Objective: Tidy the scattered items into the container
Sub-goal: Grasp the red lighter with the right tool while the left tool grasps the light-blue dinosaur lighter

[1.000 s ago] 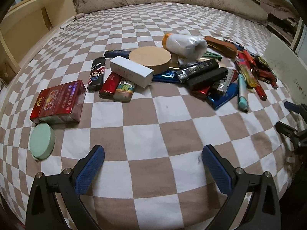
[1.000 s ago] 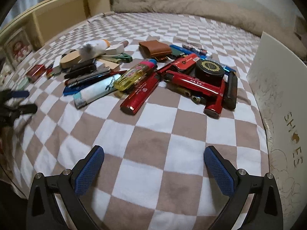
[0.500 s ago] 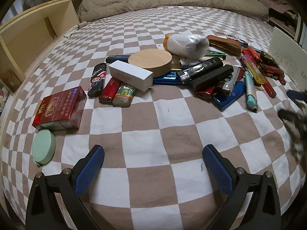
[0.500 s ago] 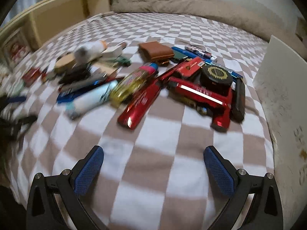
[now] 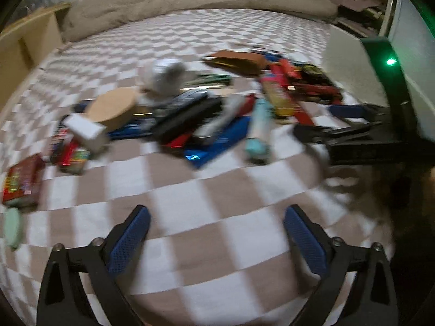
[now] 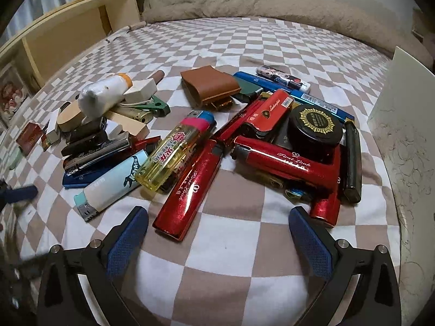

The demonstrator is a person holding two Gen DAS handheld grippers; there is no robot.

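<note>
Left wrist view blurred; left gripper (image 5: 216, 233) wide but just narrowing, empty; right gripper (image 6: 218, 232) wide, empty, near red lighter (image 6: 189, 187).

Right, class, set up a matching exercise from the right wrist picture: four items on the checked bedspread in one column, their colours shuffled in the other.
Items:
1 leather pouch
2 round tin
3 transparent lighter
4 dinosaur lighter

Colours:
A yellow
B black with a gold emblem
C pale blue
D brown

Pairs: 1-D, 2-B, 3-A, 4-C
</note>
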